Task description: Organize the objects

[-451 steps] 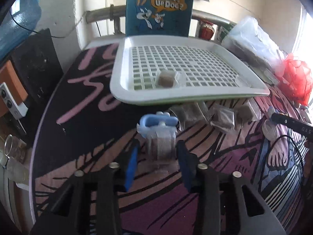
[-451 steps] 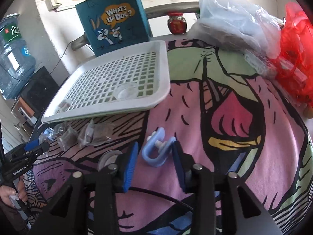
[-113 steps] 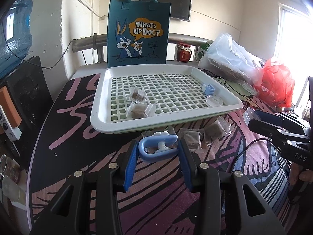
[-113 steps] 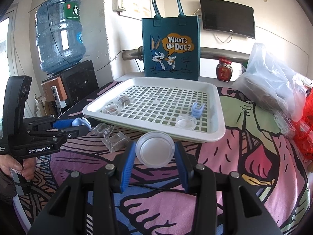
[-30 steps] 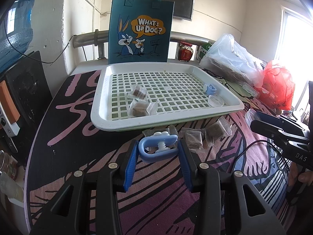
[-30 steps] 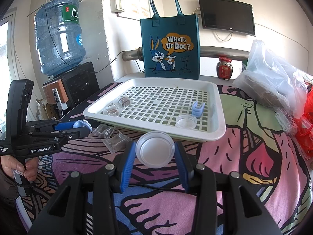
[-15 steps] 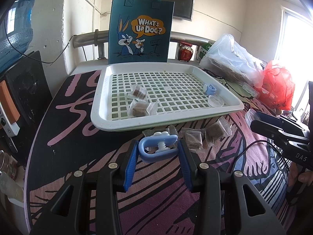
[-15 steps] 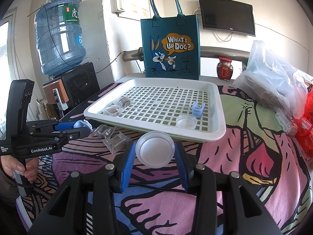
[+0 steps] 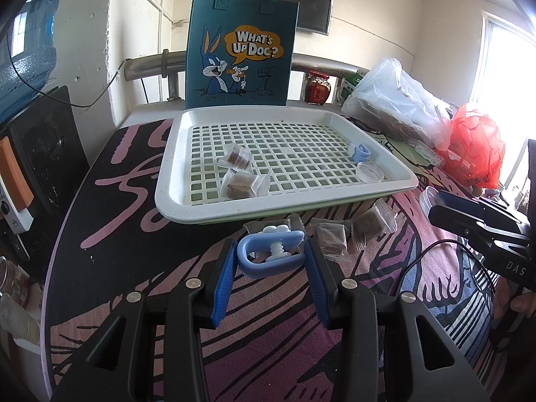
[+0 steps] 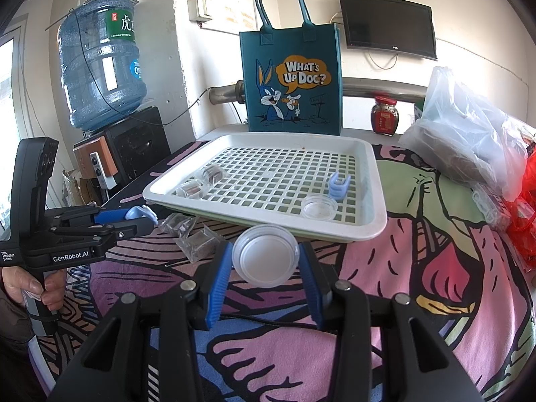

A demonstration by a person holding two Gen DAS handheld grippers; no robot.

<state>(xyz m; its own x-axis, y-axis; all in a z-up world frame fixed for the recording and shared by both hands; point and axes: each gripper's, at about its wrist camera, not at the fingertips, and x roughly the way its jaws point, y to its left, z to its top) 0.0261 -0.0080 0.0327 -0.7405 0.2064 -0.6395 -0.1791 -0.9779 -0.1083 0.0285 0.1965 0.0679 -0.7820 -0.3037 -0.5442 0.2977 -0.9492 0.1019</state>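
The left gripper (image 9: 271,261) pinches a blue clip (image 9: 272,257) between its blue pads, held above the patterned tablecloth (image 9: 140,261) just short of the tray's near edge. The right gripper (image 10: 266,263) pinches a clear round lid (image 10: 265,257) the same way, in front of the tray's near right corner.

The white slotted tray (image 9: 171,201) sits toward the table's far edge. On it, near the left edge, lie two wrapped brown cubes (image 9: 244,184). Near its right edge lie a second blue clip (image 9: 360,152) and a clear round dish (image 9: 370,171), close together.

On the cloth along the tray's near edge lie more wrapped cubes (image 9: 331,238). A teal tote bag (image 10: 291,80) stands upright behind the tray. A clear plastic bag (image 10: 469,134) and a red bag (image 9: 475,147) rest at the table's right edge.
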